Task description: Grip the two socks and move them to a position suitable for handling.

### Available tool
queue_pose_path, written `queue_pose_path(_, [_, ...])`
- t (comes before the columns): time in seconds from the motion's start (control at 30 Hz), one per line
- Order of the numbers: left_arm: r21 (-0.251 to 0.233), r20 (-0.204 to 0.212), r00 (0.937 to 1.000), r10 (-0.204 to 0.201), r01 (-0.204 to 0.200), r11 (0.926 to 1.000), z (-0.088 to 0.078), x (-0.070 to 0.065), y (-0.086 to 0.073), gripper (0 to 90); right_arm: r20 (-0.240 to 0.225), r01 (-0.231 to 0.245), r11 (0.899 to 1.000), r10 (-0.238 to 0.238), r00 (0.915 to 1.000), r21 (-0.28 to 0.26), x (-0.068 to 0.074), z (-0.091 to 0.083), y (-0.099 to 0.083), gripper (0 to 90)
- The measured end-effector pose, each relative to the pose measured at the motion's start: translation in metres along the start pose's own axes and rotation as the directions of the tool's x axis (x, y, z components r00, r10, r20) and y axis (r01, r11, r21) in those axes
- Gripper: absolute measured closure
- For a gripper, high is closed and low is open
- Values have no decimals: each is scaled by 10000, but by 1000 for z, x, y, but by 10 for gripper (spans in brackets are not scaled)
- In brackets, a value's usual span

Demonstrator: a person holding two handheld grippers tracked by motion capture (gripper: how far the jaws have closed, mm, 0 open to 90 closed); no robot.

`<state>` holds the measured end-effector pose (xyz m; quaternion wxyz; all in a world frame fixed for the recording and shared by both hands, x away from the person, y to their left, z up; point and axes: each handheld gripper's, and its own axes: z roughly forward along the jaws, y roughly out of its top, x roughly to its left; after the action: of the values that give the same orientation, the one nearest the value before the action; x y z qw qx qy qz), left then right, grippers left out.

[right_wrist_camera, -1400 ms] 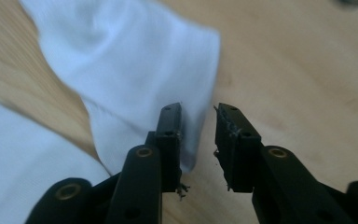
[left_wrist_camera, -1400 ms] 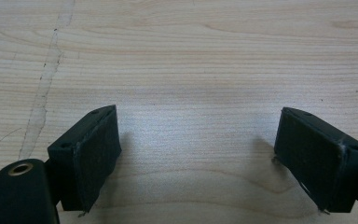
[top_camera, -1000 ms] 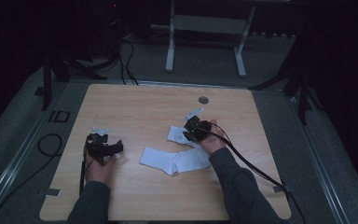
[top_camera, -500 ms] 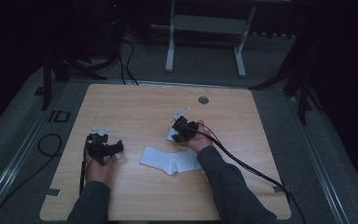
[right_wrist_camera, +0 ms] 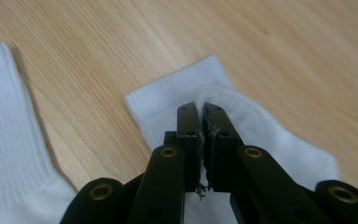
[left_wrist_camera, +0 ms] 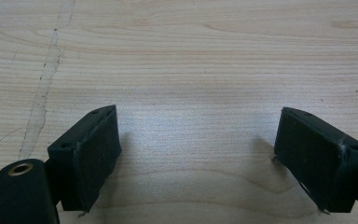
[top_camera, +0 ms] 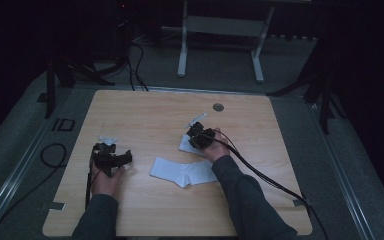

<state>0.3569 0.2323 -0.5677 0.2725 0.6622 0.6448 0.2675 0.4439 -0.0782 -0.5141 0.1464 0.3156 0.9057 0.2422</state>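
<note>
Two white socks lie on the wooden table [top_camera: 145, 115]. The longer sock [top_camera: 180, 172] lies flat near the middle front and also shows in the right gripper view [right_wrist_camera: 9, 135]. The shorter sock [top_camera: 186, 146] [right_wrist_camera: 256, 130] lies just behind it. My right gripper [top_camera: 194, 141] [right_wrist_camera: 200, 109] rests on this shorter sock. Its jaws have just been closing, and they now pinch a raised fold of the sock's cloth near its cuff end. My left gripper [top_camera: 112, 155] [left_wrist_camera: 196, 140] sits at the front left with its jaws wide apart over bare wood, nothing between them.
A round grommet [top_camera: 218, 107] is set in the table's far side. The right gripper's black cable [top_camera: 265, 175] trails off to the front right edge. A metal stand [top_camera: 220, 30] and floor cables lie beyond the table.
My right hand has moved left onto the shorter sock, and its gripper now sits on the cloth. The left hand has stayed put.
</note>
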Motion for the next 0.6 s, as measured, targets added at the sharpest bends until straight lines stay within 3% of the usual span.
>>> queue_pose_path(0.3, [-1, 1, 10000, -2, 2, 10000, 0, 0, 0, 143, 649, 340, 9991, -324, 9974, -246, -16, -38, 4, 851])
queue_pose_path(0.6, [0, 2, 10000, 0, 0, 10000, 0, 0, 0, 143, 1065, -141, 9997, 164, 9942, -222, -48, -58, -15, 848])
